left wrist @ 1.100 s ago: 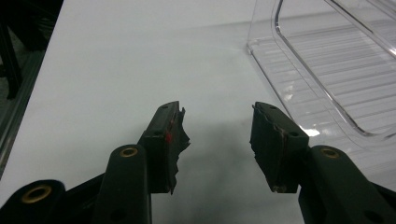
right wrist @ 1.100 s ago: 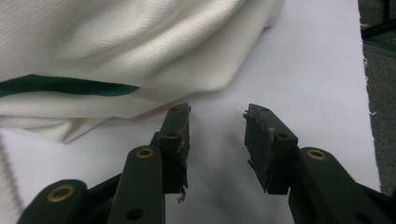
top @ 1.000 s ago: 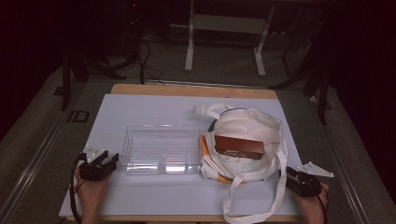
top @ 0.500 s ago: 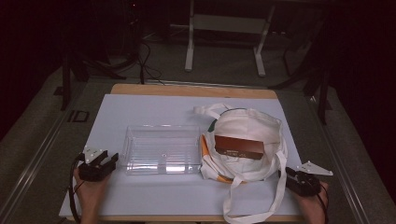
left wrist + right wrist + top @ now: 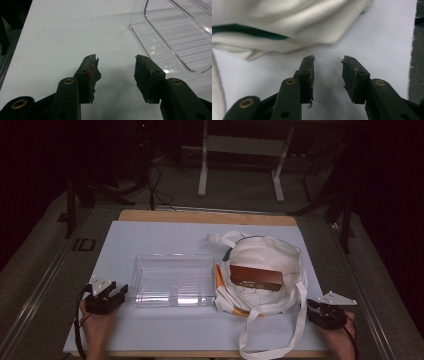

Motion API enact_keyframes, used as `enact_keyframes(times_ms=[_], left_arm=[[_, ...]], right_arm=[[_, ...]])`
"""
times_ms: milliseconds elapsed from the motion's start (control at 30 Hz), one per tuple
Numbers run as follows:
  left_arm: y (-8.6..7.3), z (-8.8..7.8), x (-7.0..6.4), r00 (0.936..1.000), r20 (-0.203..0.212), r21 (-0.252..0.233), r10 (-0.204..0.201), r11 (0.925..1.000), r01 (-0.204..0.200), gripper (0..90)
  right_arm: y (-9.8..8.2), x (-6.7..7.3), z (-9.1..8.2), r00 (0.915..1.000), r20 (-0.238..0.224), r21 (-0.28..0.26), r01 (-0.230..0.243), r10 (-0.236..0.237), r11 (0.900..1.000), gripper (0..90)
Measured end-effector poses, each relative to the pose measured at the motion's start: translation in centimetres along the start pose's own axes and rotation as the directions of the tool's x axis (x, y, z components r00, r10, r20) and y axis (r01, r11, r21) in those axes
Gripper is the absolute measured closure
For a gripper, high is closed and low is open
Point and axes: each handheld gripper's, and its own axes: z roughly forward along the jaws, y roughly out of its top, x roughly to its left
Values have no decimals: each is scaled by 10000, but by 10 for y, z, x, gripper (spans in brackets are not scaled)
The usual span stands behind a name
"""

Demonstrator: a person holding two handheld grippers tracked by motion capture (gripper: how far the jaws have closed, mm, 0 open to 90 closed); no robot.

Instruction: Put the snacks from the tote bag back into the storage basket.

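Note:
A white cloth tote bag (image 5: 265, 270) lies on the white table sheet (image 5: 170, 237), with a brown box (image 5: 256, 278) resting in its opening. An orange item (image 5: 219, 277) peeks out at its left side. Beside it to the left sits a clear plastic tray (image 5: 172, 280). My left gripper (image 5: 116, 293) rests open near the front left, just left of the clear tray (image 5: 175, 35), nothing between its fingers (image 5: 90, 72). My right gripper (image 5: 313, 307) rests open at the front right, beside the bag's strap (image 5: 300, 320); the bag's cloth (image 5: 287, 27) lies just ahead of its own jaws.
The table's wooden far edge (image 5: 205, 216) borders dark floor with a metal stand (image 5: 202, 170) and cables. The sheet's right edge (image 5: 413, 37) runs close to the right gripper. Bare sheet lies behind the tray and along the front.

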Motion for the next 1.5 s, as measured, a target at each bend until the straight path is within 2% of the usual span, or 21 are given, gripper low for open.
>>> enact_keyframes(times_ms=[167,400,633,667,800,933,1267,1500], left_arm=[[0,0,0,10000,12,17,40,10000,-40,521],[0,1,-2,9998,39,80,178,9998,-179,513],[0,1,-2,9997,56,70,220,9997,-221,507],[0,1,-2,9997,50,39,234,9997,-234,506],[0,1,-2,9997,48,42,233,9997,-234,504],[0,1,-2,9996,98,86,247,9997,-247,503],[0,1,-3,9993,113,144,349,9993,-351,503],[1,2,-4,9991,129,179,407,9990,-409,503]], right_arm=[[3,-4,-7,9992,-216,69,340,-339,9994,622],[14,-8,-13,9934,-585,168,997,-985,9949,638],[24,-13,-20,9901,-636,201,1266,-1251,9918,646],[28,-14,-22,9872,-642,290,1479,-1458,9886,649],[37,-16,-27,9813,-662,399,1838,-1810,9822,660],[44,-18,-29,9768,-684,551,2066,-2028,9769,674],[59,-23,-30,9701,-859,591,2326,-2272,9708,755],[65,-24,-33,9701,-1058,250,2223,-2185,9747,856]])
